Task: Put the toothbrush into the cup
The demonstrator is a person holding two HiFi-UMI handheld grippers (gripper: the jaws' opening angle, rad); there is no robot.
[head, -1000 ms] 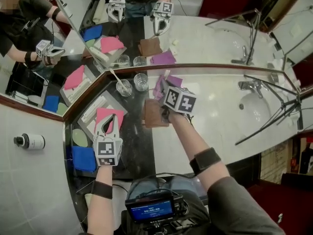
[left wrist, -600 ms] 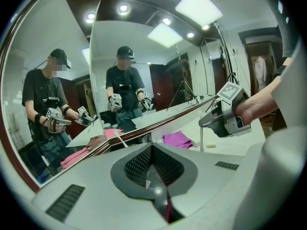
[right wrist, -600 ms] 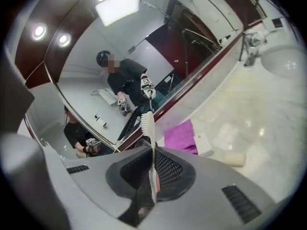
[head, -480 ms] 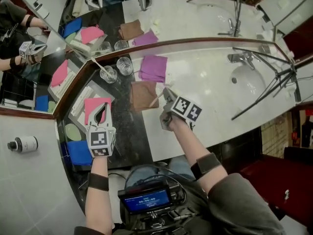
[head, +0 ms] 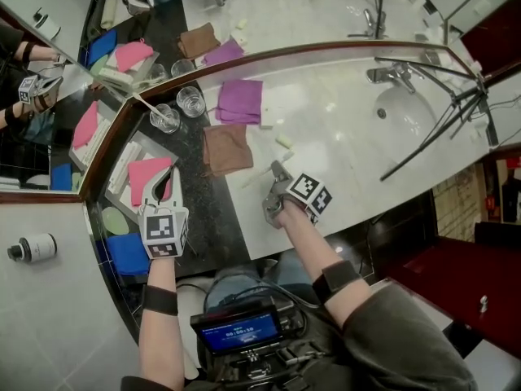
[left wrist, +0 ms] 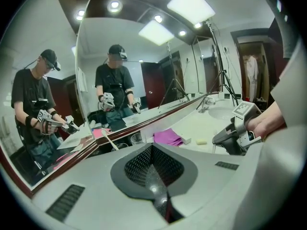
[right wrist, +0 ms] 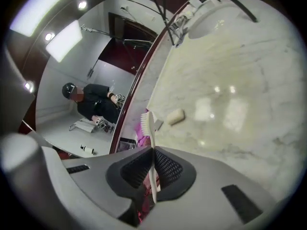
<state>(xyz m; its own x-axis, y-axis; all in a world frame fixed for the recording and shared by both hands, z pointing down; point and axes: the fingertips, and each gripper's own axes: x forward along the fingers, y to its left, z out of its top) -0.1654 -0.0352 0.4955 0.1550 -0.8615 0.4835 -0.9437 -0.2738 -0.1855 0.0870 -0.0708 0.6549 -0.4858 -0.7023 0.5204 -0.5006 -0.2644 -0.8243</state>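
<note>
Right gripper (head: 276, 169), centre frame, clenched on the white toothbrush (right wrist: 151, 150), whose brush head projects beyond the jaws over the pale marble counter (head: 342, 149). Left gripper (head: 166, 174), lower left, closed on nothing above the dark stone strip (head: 207, 206). Glass cup (head: 192, 101) stands upper left beside the mirror (head: 285, 15). Basin (head: 399, 108) at upper right.

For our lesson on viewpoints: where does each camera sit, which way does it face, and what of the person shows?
Head view: on the person's head, looking steeply down at the white marble counter; both forearms, left gripper and right gripper show.
Left gripper view: on the left gripper, facing the mirror over its shut jaws; the right gripper shows.
Right gripper view: on the right gripper, facing along the counter towards the white sink; jaws shut on the white toothbrush.
Shared: head and left gripper views show the purple cloth.
</note>
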